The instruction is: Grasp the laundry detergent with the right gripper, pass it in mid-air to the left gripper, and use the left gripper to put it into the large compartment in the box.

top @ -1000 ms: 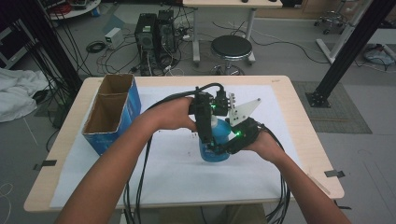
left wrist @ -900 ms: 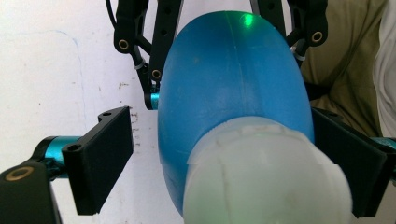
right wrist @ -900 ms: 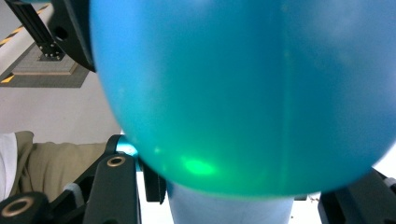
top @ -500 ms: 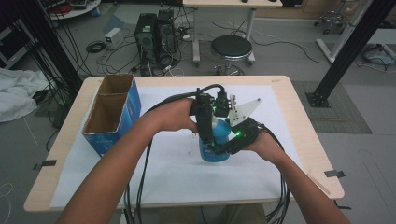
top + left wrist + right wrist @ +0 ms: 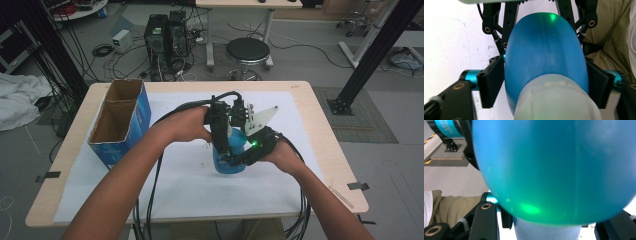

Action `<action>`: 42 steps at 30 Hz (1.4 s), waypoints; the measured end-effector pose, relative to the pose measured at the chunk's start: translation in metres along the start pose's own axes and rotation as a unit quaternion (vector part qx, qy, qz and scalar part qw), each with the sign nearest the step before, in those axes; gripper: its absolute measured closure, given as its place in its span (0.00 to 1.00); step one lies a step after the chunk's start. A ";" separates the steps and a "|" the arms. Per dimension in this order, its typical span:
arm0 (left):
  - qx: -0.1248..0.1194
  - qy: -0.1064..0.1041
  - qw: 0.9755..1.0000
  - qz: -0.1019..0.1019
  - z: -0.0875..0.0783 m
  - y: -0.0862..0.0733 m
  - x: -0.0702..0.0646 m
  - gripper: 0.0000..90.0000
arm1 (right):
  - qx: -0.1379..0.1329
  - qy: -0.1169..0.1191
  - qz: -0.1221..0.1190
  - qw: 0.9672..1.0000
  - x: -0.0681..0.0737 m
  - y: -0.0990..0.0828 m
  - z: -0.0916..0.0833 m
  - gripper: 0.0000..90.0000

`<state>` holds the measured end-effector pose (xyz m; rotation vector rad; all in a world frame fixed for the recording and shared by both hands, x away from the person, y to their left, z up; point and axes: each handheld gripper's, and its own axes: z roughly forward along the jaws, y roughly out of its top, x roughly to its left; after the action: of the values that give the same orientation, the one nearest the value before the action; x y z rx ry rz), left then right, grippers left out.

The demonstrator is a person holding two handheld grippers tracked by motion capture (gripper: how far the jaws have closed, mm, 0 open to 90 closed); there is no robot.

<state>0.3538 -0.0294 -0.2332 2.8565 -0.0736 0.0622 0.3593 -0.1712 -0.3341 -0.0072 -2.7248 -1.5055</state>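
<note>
Blue bottle (image 5: 229, 159) is the thing being worked on, standing upright near the middle of the white sheet covering the table (image 5: 320, 125), w/ the cardboard box (image 5: 120, 122) well apart off to the left. Body looks like smooth rounded plastic, fat in the middle, narrowing to a pale frosted cap or neck (image 5: 556, 100) at one end.

Going by size and how easily it's kept steady, I'd guess light, prob empty or near it, tho can't see inside. Walls look semi-stiff, so they'd likely flex a bit under a hard squeeze. Surface is glossy and curved, so pads can slide off toward either end if the grip sits off the widest part. Not fragile imo, a drop wouldn't break it.

Right gripper (image 5: 235, 159) is clamped on the bottle low down, jaws on either side of the body, holding it in place. Left gripper (image 5: 224, 150) comes from above/behind, its jaws have just been closing w/ the bottle between them; in the left gripper view the pads (image 5: 491, 82) sit against both flanks of the blue body, so it looks like it has contact now, can't tell how firm.

Best hold imo: widest belly for steadying, and the neck for anything twisty, since it's narrower and prob less slick.
</note>
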 end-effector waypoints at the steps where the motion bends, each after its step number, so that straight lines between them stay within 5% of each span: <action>1: 0.000 0.000 1.000 0.000 0.000 0.000 0.000 0.32 | 0.000 0.000 0.000 1.000 0.000 0.000 0.000 0.50; 9: -0.003 0.002 1.000 0.007 -0.001 0.000 -0.001 0.41 | 0.000 0.002 0.003 1.000 0.000 -0.001 0.000 0.50; 26: 0.004 0.009 1.000 0.015 -0.002 0.004 -0.007 0.42 | 0.005 -0.005 -0.015 1.000 0.004 0.001 -0.001 0.48; 33: 0.011 0.007 1.000 0.008 -0.003 0.001 -0.007 0.42 | 0.029 -0.021 -0.033 0.999 0.008 0.003 -0.008 0.25; 42: 0.008 0.017 1.000 -0.013 -0.012 -0.012 -0.002 0.42 | 0.083 -0.025 -0.014 0.996 0.010 -0.004 -0.020 0.13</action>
<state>0.3517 -0.0147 -0.2249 2.8698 -0.0302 0.1067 0.3493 -0.1905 -0.3260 -0.0022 -2.8930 -1.2973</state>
